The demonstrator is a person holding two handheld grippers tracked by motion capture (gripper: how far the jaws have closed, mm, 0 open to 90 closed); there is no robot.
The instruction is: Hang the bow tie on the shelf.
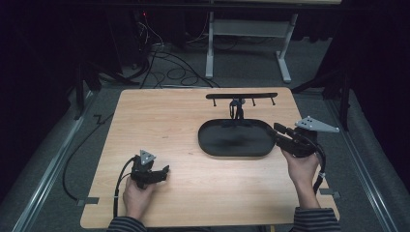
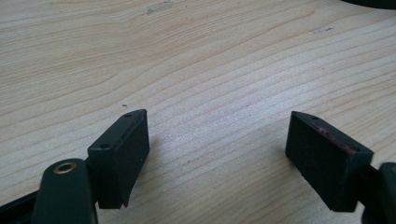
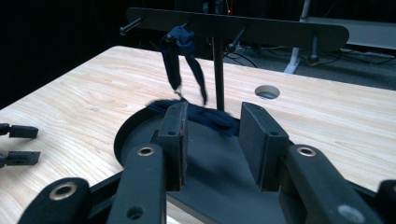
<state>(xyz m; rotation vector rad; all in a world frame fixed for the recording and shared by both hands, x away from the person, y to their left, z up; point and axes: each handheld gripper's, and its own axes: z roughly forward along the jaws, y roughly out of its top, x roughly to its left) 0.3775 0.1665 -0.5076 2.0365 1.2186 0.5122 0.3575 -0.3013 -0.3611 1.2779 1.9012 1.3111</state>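
Where the tray hides behind parted right gripper jaws, left gripper likewise agape.

Overhead light falls evenly on the wooden surface; surroundings are near black. Shadows are soft and short. High view is slightly soft and grainy. In the gripper views, nearest jaws blur; a pale sheen marks the wood grain.
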